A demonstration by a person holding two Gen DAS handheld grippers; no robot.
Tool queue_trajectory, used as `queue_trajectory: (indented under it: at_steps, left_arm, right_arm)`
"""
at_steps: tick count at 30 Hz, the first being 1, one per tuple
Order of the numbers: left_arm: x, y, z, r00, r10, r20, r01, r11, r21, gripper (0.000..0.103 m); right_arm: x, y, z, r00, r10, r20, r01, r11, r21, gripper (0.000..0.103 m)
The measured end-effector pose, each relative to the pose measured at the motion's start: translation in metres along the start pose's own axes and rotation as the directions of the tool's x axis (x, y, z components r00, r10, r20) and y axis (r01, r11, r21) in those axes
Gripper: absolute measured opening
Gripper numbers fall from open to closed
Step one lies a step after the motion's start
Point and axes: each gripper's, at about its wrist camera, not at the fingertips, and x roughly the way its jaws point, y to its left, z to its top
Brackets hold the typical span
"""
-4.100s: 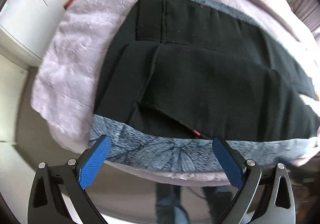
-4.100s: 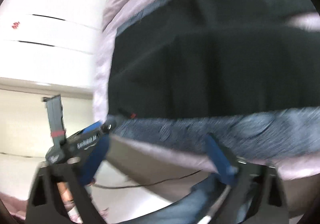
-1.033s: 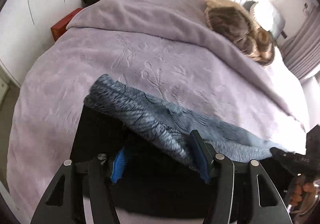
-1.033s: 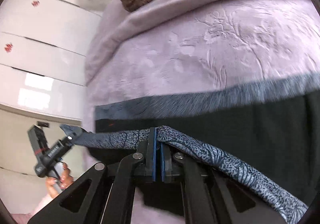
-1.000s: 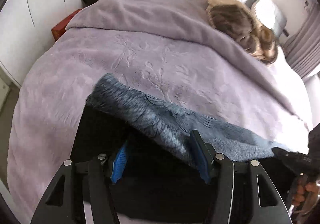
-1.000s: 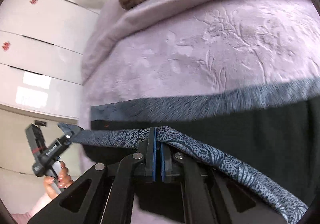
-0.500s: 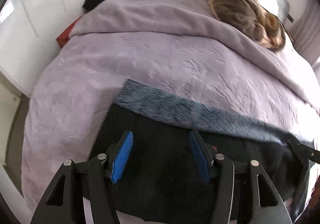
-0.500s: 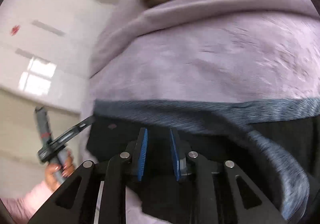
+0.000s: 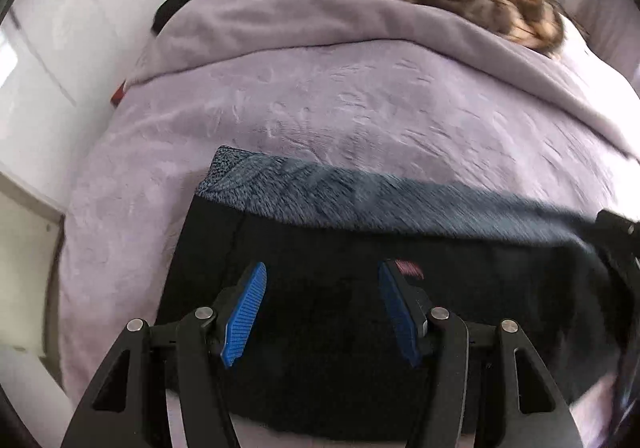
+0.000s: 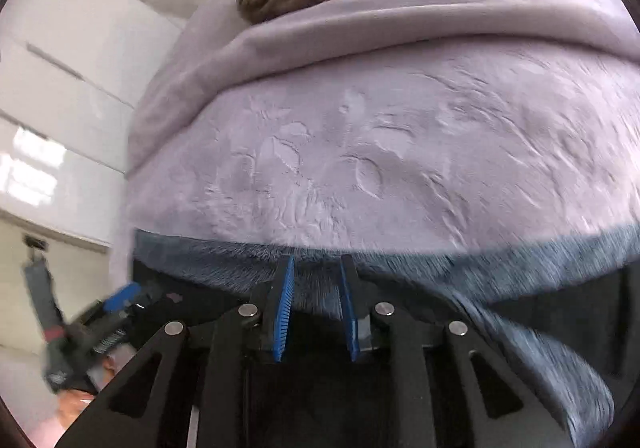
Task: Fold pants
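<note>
Pants (image 9: 360,288) now folded, crosswise.

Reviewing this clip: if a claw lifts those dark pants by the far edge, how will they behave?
Probably floppy: the pants lie limp and flat on the purple blanket, following its surface. The patterned grey-blue edge looks thin and bends in a soft band, so it would likely drape and sag. On the plush blanket it may drag rather than slide.

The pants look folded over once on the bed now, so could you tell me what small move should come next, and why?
Probably lift both grippers clear and move to one end of the pants for a second fold. The left gripper is open and empty, the right gripper has just been opening and grips nothing, and the patterned edge lies flat on the purple bedspread.
</note>
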Motion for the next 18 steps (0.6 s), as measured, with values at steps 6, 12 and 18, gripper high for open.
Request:
queue_trajectory:
  at_steps: [6, 12, 18]
  left_arm:
    - [-0.045, -0.044, -0.039, 0.988, -0.145, -0.044, 0.150, 0.979, 0.136, 0.060]
    - [-0.076, -0.110, -0.079, 0.946, -0.296, -0.134, 0.322, 0.911, 0.258, 0.060]
    - [-0.093, -0.190, -0.106, 0.881, -0.402, -0.249, 0.466, 0.827, 0.315, 0.060]
  right_arm:
    - [-0.090, -0.028, -0.066, 1.000, 0.006, 0.027, -0.009, 0.994, 0.113, 0.045]
    - [-0.167, -0.079, -0.173, 0.993, -0.098, 0.066, 0.071, 0.944, 0.323, 0.046]
    - [-0.231, -0.146, -0.280, 0.981, -0.150, 0.121, 0.052, 0.810, 0.584, 0.046]
